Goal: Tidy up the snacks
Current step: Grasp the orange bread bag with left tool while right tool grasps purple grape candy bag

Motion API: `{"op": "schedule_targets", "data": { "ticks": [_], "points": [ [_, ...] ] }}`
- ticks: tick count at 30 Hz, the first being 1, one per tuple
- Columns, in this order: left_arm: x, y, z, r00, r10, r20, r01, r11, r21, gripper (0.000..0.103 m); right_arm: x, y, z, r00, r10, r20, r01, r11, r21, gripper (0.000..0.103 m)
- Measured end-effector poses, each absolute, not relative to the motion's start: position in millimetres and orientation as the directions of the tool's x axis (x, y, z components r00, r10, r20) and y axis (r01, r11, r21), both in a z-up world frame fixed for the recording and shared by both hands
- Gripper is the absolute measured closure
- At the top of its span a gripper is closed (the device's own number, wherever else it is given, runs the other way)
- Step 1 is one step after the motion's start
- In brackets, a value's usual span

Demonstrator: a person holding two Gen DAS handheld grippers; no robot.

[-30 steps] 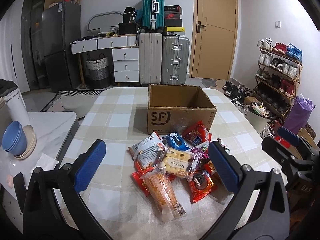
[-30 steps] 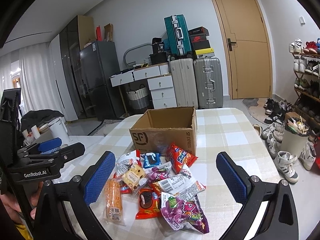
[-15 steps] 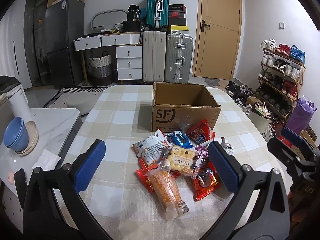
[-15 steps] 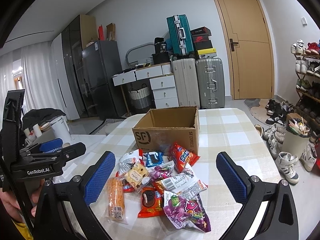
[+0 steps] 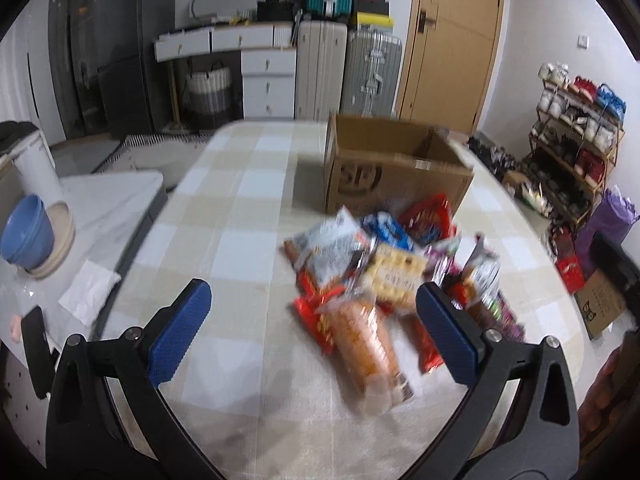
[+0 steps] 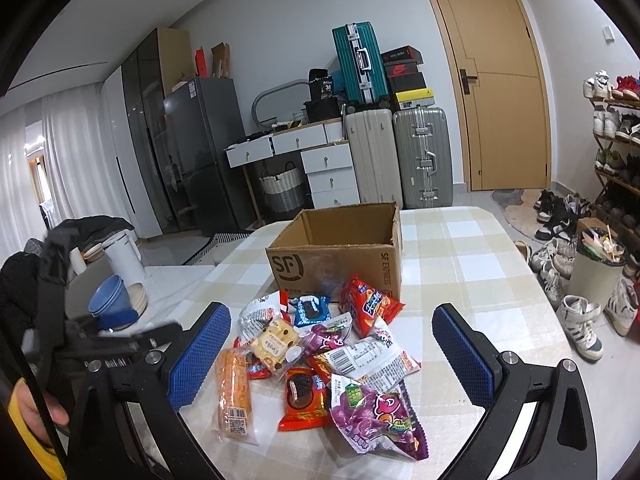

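Ahead of us, a checked table (image 6: 460, 276) carried an open cardboard box (image 6: 340, 258) at its far middle. Snack packets (image 6: 320, 360) were heaped just near of the box. Our left gripper (image 5: 312, 332) and right gripper (image 6: 332, 354) hung spread wide, grasping nothing.

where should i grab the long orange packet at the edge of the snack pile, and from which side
Grip the long orange packet across its narrow width near the middle, coming down from above. It lies flat on the table with its long axis running toward the cardboard box, and its left edge looks clear of the pile. The open left gripper seems closest.
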State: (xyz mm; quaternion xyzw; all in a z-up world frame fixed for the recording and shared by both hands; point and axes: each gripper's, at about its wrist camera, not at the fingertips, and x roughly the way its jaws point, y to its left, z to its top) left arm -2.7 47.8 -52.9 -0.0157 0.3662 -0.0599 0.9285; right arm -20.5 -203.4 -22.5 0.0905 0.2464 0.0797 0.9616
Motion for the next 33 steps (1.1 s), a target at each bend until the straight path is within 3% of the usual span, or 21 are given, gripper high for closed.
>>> {"op": "schedule_targets", "data": {
  "ticks": [5,10,12,14,15,17,21,33],
  "points": [
    [8,39,-96,0.63,-0.163,-0.76,0.12,0.986,-0.112,0.001,-14,-207,-34,0.849,0.209,-0.485,-0.103,0.967,0.235,0.0],
    [19,24,-125,0.567,-0.198,-0.799,0.132,0.98,-0.149,0.009,-10,-211,-42,0.839,0.217,-0.5,-0.103,0.964,0.246,0.0],
    [25,18,-138,0.537,-0.202,-0.819,0.132,0.979,-0.155,0.017,-8,-212,-46,0.833,0.222,-0.507,-0.103,0.962,0.253,0.0],
    [30,17,-148,0.504,-0.216,-0.836,0.124,0.976,-0.177,0.034,-6,-212,-50,0.825,0.228,-0.517,-0.105,0.961,0.257,0.0],
    [32,15,-152,0.486,-0.244,-0.839,0.137,0.97,-0.203,0.038,-5,-212,-52,0.819,0.233,-0.525,-0.107,0.96,0.259,0.0],
    [33,11,-154,0.471,-0.255,-0.845,0.157,0.966,-0.204,0.058,-2,-210,-58,0.802,0.255,-0.54,-0.125,0.956,0.266,0.0],
    [30,4,-153,0.477,-0.252,-0.842,0.205,0.963,-0.172,0.06,2,-202,-67,0.768,0.311,-0.56,-0.171,0.942,0.289,0.0],
    [15,48,-131,0.523,-0.295,-0.8,0.183,0.955,-0.233,0.062,7,-226,-105,0.696,0.346,-0.629,-0.15,0.927,0.344,0.0]
  ]
}}
